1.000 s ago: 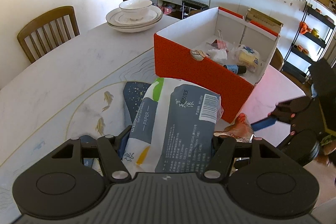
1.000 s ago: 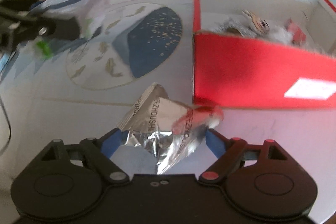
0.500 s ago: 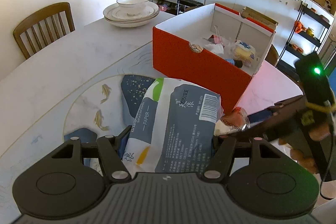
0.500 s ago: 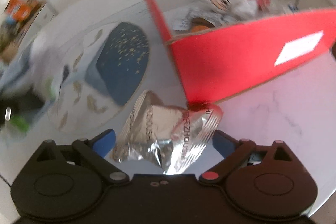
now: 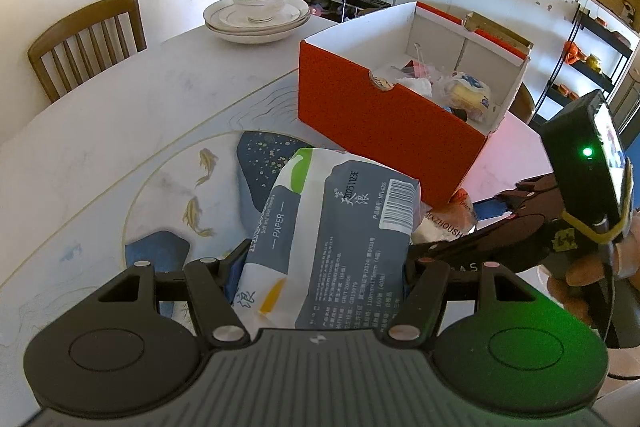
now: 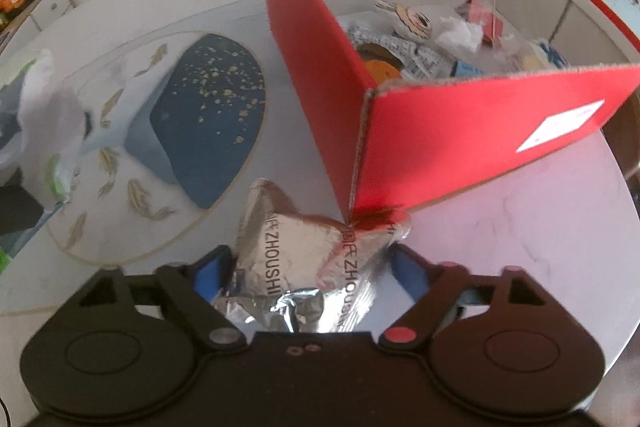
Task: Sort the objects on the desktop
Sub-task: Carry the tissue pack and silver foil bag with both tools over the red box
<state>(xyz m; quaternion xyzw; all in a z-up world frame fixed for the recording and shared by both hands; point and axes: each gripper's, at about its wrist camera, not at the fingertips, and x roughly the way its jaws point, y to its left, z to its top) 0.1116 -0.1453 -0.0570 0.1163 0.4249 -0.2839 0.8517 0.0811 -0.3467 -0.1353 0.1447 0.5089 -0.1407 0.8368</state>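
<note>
The left gripper (image 5: 322, 267) was clamped on a grey-and-white tissue pack (image 5: 332, 239), which filled the space between its fingers and stuck out forward over the bench (image 5: 120, 115). The right gripper (image 6: 310, 263) was closed on a crumpled silver foil packet (image 6: 308, 259) printed with "ZHOUSHI"; the packet's far tip lay at the foot of the near corner of the red box (image 6: 460, 143), and whether it touched the cardboard could not be told from the blurred right wrist view.

The red box stood open-topped on the bench, its near corner edge pointing at the right gripper, one long wall running back to the left and another off to the right. Inside lay small wrapped items (image 6: 432, 31), packed low against the floor, with free height between them and the rim. From the left wrist view the box (image 5: 384, 131) sat just beyond the tissue pack, its front wall near the pack's far edge.

The right gripper (image 5: 516, 227) appeared in the left wrist view just to the right of the tissue pack, close beside it, the foil packet (image 5: 452, 223) tucked between the pack and the box's lower corner. To the left, the bench ran bare across its painted fish-and-blue inlay (image 5: 256, 159) towards a stack of plates with a bowl (image 5: 258, 13) near the far edge, well apart from the box. A wooden chair (image 5: 84, 43) stood beyond the bench's left edge.
</note>
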